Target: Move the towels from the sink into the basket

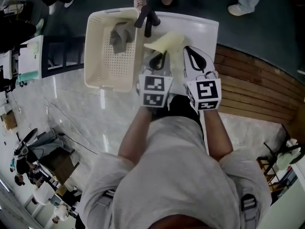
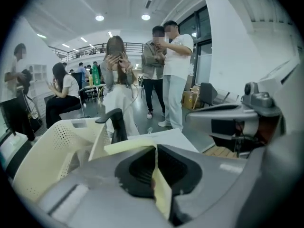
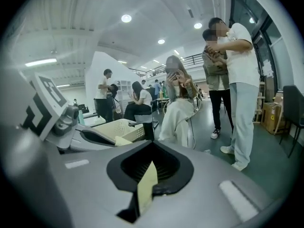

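Note:
A pale yellow towel (image 1: 167,40) hangs between my two grippers, just right of the cream perforated basket (image 1: 102,61). My left gripper (image 1: 158,58) is shut on one edge of it, and the cloth shows pinched in its jaws (image 2: 161,186). My right gripper (image 1: 194,56) is shut on another edge of the yellow towel (image 3: 145,190). A grey towel (image 1: 122,36) lies crumpled inside the basket near its far right corner. The sink basin itself is hidden beneath the grippers and the cloth.
A black faucet (image 1: 147,20) stands at the basket's far right corner. The white sink unit (image 1: 206,30) sits on a marble counter (image 1: 81,113), with wooden slats (image 1: 252,87) to the right. Several people (image 2: 164,70) stand and sit beyond the counter.

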`<state>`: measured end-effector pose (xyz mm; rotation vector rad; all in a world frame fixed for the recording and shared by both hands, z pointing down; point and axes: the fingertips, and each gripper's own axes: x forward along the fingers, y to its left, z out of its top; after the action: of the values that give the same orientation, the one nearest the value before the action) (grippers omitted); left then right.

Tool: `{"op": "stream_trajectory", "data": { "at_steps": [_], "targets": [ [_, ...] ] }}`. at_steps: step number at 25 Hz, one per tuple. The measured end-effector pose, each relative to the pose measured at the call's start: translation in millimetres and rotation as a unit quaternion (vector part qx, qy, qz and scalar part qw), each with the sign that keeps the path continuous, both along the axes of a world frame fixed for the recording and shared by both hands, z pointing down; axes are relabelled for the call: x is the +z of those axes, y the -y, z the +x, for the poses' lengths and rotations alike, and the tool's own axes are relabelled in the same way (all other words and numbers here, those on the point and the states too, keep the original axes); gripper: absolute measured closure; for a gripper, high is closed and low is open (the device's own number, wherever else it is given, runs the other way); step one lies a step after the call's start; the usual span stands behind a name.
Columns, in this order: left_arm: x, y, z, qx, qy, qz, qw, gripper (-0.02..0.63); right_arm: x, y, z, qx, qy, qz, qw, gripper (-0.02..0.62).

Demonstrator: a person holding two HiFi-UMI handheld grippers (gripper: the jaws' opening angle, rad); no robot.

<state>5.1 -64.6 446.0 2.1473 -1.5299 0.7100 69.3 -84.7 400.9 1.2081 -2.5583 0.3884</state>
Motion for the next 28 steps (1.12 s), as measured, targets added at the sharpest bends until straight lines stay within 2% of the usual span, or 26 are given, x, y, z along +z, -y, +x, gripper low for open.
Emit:
{"op": "stream_trajectory", "data": {
  "at_steps": [8, 13, 20, 28],
  "targets": [
    [-69, -2, -50, -0.054, -0.007, 0.072, 0.9959, 0.583, -36, -7, -48, -0.052, 0.000, 0.030, 0.998, 0.589],
    [-98, -16, -82, -0.091, -0.008, 0.101, 0.9906, 0.583, -55, -17, -80, -0.089, 0.002, 0.047, 0.995, 0.589],
    [-113, -36, -141, -0.156, -0.002, 0.118, 0.9807, 0.583, -61, -29, -129, -0.139, 0.007, 0.053, 0.989, 0.589],
    [-119, -72, -220, -0.241, 0.015, 0.125, 0.9624, 0.583, -62, -49, -186, -0.193, 0.012, 0.055, 0.980, 0.589]
  ]
}}
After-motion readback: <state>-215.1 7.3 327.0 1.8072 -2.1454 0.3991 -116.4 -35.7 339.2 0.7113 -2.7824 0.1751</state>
